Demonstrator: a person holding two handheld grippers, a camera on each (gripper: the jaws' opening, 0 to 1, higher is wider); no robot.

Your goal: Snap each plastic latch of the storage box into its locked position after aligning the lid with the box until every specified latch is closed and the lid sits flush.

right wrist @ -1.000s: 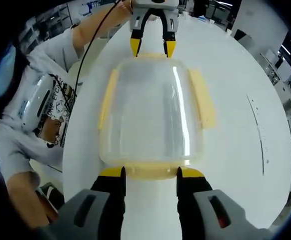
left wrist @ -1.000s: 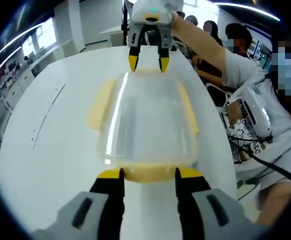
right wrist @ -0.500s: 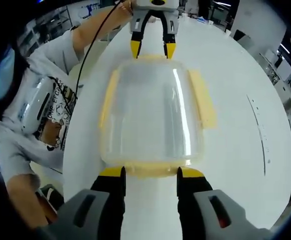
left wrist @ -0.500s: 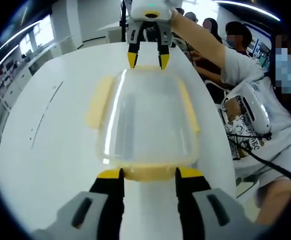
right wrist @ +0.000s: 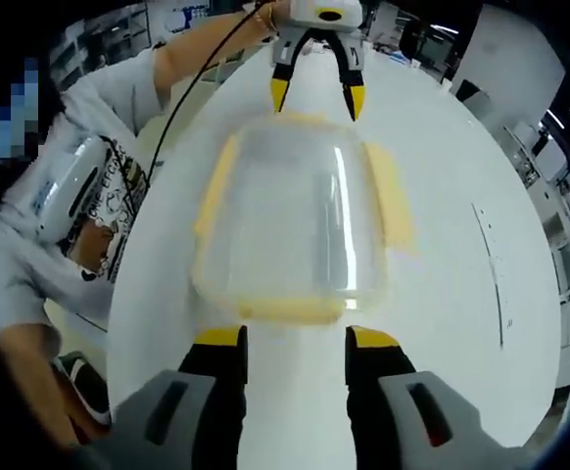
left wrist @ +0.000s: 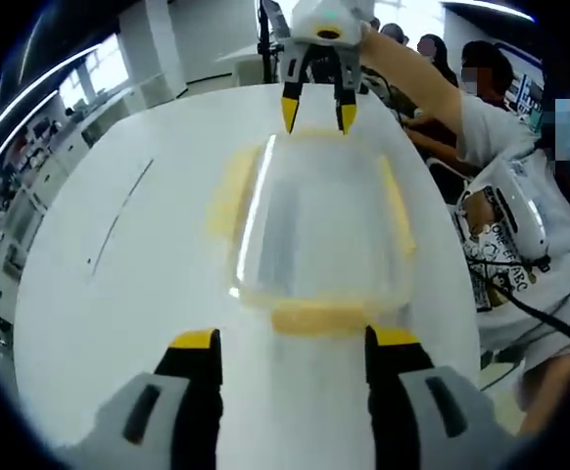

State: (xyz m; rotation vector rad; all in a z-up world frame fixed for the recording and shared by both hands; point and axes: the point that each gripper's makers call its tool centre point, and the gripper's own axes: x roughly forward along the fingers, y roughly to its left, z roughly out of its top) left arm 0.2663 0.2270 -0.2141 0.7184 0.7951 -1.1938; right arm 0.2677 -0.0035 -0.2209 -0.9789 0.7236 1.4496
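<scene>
L gripper: jaws parted, nothing between them; tips apart from the box, pointed at its near end. Judged: set up to press that end's latch, or just clear of it.

R gripper: jaws parted, empty; tips a little short of the box's other end. Seen also in left gripper view at far end of box, yellow tips hanging just above the rim. The two tools face each other across the box, one per short end – judged so each can work its own end latch w/o reaching over.

Box: clear plastic, lid on, sits mid-table, long axis running between the grippers. Lid looks aligned w/ the base; whether it sits fully flush, cannot tell.

Latches, yellow, four:
- near L gripper, end latch: lies out flat toward the tool; looks not snapped.
- near R gripper, end latch: blurred; locked or not, cannot tell.
- side latches, both long sides: flared outward from the walls, judged still unlocked.

Table: white, round-edged, bare around box.

Person: white printed shirt, beside table, arms reaching to each tool.

Progress est.: lid placed; latching mostly ahead.
</scene>
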